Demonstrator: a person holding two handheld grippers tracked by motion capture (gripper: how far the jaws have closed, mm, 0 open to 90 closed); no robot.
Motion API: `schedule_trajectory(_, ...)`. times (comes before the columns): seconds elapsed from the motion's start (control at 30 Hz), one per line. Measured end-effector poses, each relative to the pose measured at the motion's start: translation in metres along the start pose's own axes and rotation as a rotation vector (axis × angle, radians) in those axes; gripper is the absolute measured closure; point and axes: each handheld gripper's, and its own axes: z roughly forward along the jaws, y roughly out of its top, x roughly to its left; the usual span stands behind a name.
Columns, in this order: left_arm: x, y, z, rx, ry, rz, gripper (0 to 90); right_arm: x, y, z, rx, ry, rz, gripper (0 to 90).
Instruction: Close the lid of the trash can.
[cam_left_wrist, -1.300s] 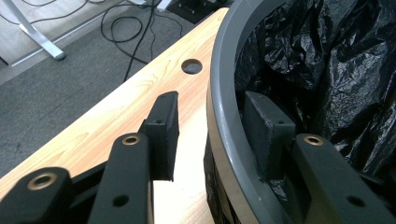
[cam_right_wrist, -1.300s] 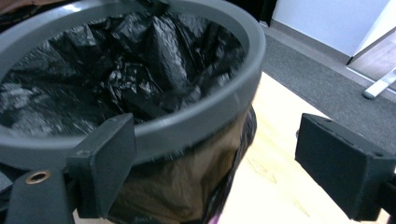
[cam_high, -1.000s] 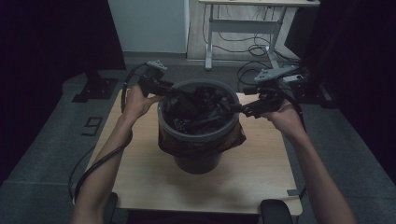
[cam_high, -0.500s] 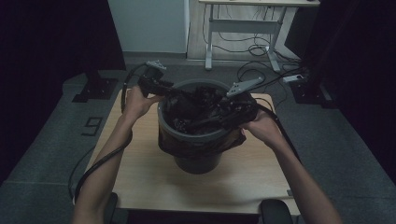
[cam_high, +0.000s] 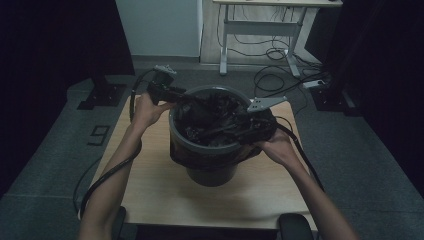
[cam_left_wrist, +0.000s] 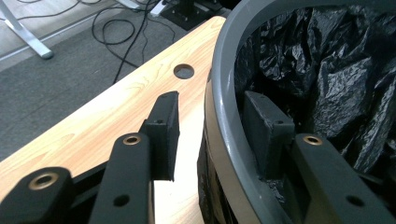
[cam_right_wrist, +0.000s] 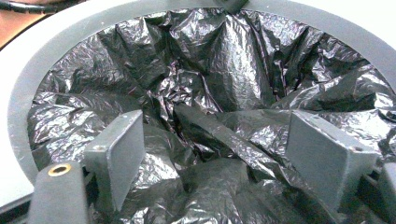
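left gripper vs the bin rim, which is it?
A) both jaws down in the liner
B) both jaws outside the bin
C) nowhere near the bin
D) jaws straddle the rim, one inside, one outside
D: in the left gripper view the left gripper has one jaw over the table and the other inside the grey bin against the black liner.

A large "9" on the dark floor mat (cam_high: 99, 135) left of the table (cam_high: 150, 185)

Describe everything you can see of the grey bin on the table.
The round grey plastic bin stands upright on the light wooden table. A crinkled black plastic bag lines it and spills over the rim. The left tool straddles that rim, one jaw outside, one inside; the right tool hangs open over the bag.
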Motion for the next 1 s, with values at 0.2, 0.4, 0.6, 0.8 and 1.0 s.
schedule_trajectory(0.2, -0.004, 0.002, -0.001, 0.015, 0.041, 0.062, 54.6, 0.000, -0.001, 0.001, 0.008, -0.001, 0.000, 19.9)
schedule_trajectory(0.4, -0.002, 0.002, 0.000, 0.013, 0.029, 0.038, 54.3, -0.008, 0.004, 0.001, 0.069, 0.040, -0.024, 24.4)
schedule_trajectory(0.6, 0.000, 0.002, 0.000, 0.011, 0.018, 0.028, 54.3, -0.042, 0.013, 0.004, 0.054, 0.118, -0.065, 20.0)
schedule_trajectory(0.8, 0.000, 0.001, 0.000, 0.005, 0.005, 0.017, 54.3, -0.055, 0.008, 0.003, -0.019, 0.155, -0.058, 23.5)
schedule_trajectory(1.0, -0.001, 0.001, 0.000, 0.003, 0.014, 0.024, 54.2, -0.055, 0.006, 0.003, -0.024, 0.164, -0.043, 23.6)
